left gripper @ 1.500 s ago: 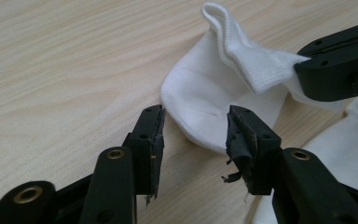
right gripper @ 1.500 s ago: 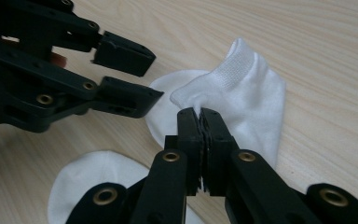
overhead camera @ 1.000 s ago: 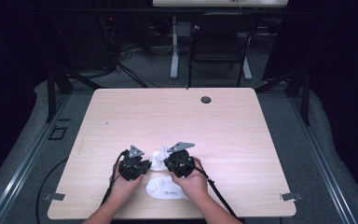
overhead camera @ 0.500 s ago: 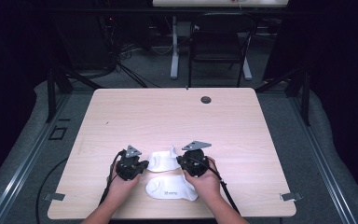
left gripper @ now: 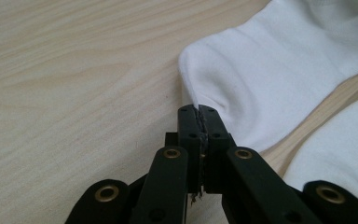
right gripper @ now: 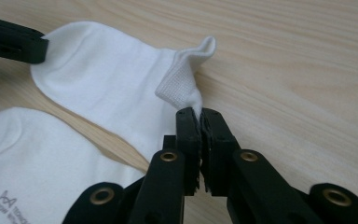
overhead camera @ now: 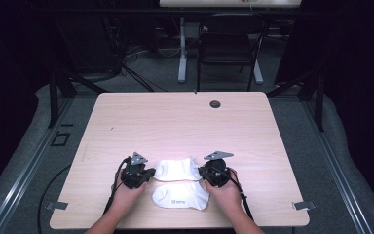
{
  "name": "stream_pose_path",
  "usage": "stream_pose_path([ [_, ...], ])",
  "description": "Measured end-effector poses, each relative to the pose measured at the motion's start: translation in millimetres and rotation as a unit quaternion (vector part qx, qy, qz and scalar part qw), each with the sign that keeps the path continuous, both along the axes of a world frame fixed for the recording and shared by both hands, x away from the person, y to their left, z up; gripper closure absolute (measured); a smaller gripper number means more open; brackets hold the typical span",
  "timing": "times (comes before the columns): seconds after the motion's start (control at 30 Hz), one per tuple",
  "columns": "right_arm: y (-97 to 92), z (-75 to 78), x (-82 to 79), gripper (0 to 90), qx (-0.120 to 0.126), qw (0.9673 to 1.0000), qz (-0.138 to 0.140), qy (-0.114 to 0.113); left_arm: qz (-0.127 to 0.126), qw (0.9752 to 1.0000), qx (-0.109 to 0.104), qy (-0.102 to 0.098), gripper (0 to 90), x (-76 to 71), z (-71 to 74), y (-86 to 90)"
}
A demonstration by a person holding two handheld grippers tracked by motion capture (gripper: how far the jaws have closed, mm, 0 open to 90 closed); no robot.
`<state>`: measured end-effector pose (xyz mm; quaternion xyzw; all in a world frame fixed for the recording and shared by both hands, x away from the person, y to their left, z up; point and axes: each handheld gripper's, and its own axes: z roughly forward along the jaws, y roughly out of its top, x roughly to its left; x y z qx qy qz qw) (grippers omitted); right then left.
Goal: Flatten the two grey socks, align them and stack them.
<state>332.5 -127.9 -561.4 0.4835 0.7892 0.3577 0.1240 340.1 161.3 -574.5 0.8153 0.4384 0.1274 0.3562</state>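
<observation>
Now I've got the upper sock (overhead camera: 177,168) stretched flat on the surface (overhead camera: 175,122), left gripper (left gripper: 199,110) clamped on its toe, right gripper (right gripper: 200,113) pinching the cuff with jaws just easing, hands farther apart than before.

light: table (overhead camera: 185,122) brightly lit from above, surroundings dark | shadows: faint, short | glare: white socks (left gripper: 279,70) nearly washed out | focus: high view soft, gripper views blurred at near jaws

My tool (right gripper: 200,116) pinches the white sock (right gripper: 107,98)

I see its jaws pressed on the sock's ribbed cuff, which stands up. A second sock (right gripper: 32,168) lies beside it on the wooden counter (right gripper: 298,70).
</observation>
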Motion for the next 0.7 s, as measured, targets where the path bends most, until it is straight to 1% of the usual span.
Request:
stream_pose_path([
  [0.03,0.0,0.0,0.0,85.5,0.000,1.0000,0.000,0.000,0.000,1.0000,0.000,0.000,89.4,0.0,0.0,0.0],
  [0.1,-3.5,-3.9,1.5,80.5,-0.007,0.9999,-0.005,0.007,0.002,1.0000,-0.003,0.002,89.4,-0.2,-0.4,0.0],
  [0.23,-7.9,-5.5,3.3,75.4,-0.005,0.9998,-0.011,0.013,0.003,1.0000,-0.004,0.003,89.4,-0.5,-0.5,0.2],
  [0.3,-8.9,-5.3,3.3,73.8,-0.002,0.9999,-0.012,0.011,0.002,1.0000,-0.004,0.004,89.4,-0.6,-0.6,0.2],
  [0.33,-10.0,-4.1,3.6,71.6,0.002,0.9999,-0.015,0.006,0.003,1.0000,-0.003,0.004,89.4,-0.7,-0.7,0.0],
  [0.4,-10.3,-2.9,4.2,68.8,0.003,0.9999,-0.014,0.004,0.003,1.0000,-0.004,0.004,89.4,-0.8,-0.7,-0.1],
  [0.5,-8.7,-2.1,5.7,65.5,0.015,0.9999,-0.007,-0.002,0.003,1.0000,-0.003,0.003,89.3,-0.7,-0.6,0.1],
  [0.6,-6.1,-2.5,7.2,64.7,0.018,0.9998,-0.006,-0.005,0.003,1.0000,-0.004,0.004,89.3,-0.5,-0.7,0.3],
  [0.7,-4.7,-5.0,9.9,65.6,0.015,0.9999,-0.008,0.001,0.002,1.0000,-0.004,0.004,89.3,-0.4,-0.7,0.4],
])
